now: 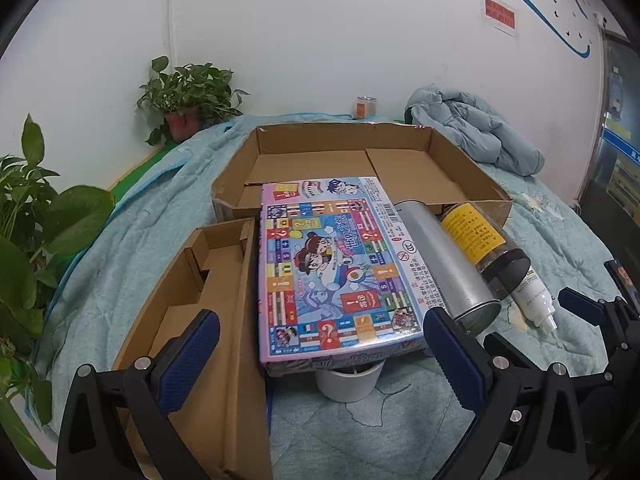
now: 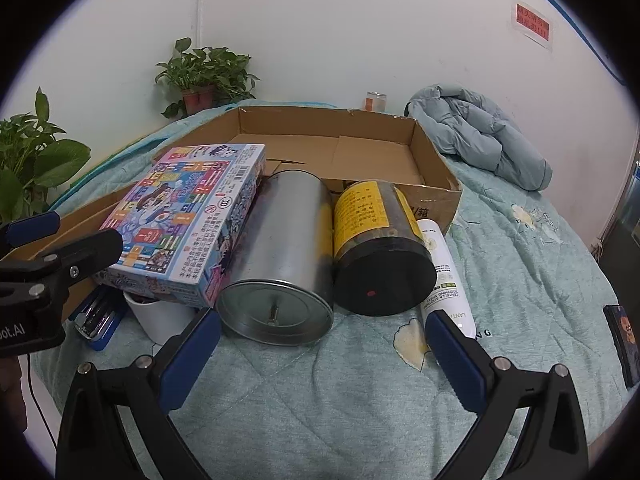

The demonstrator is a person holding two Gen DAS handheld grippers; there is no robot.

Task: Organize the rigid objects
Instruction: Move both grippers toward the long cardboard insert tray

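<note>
A colourful board-game box (image 1: 340, 268) (image 2: 188, 216) lies tilted, propped on a white cup (image 1: 350, 378) (image 2: 160, 316). Right of it lie a silver metal can (image 1: 444, 260) (image 2: 284, 256), a jar with a yellow label and black lid (image 1: 484, 240) (image 2: 380, 248), and a white spray bottle (image 1: 534, 298) (image 2: 444, 280). A blue and chrome stapler (image 2: 98, 318) lies by the cup. A large empty cardboard tray (image 1: 468, 156) (image 2: 436, 160) stands behind them. My left gripper (image 1: 320, 354) is open just before the game box. My right gripper (image 2: 322, 356) is open before the can and jar, holding nothing.
A second cardboard box (image 1: 224, 320) lies at the left. Everything rests on a teal quilt (image 2: 520, 248). A folded blue jacket (image 1: 476, 128) and a small orange jar (image 1: 366, 107) sit at the back. Potted plants (image 1: 188, 96) stand at the back left. A dark card (image 2: 624, 340) lies at the right.
</note>
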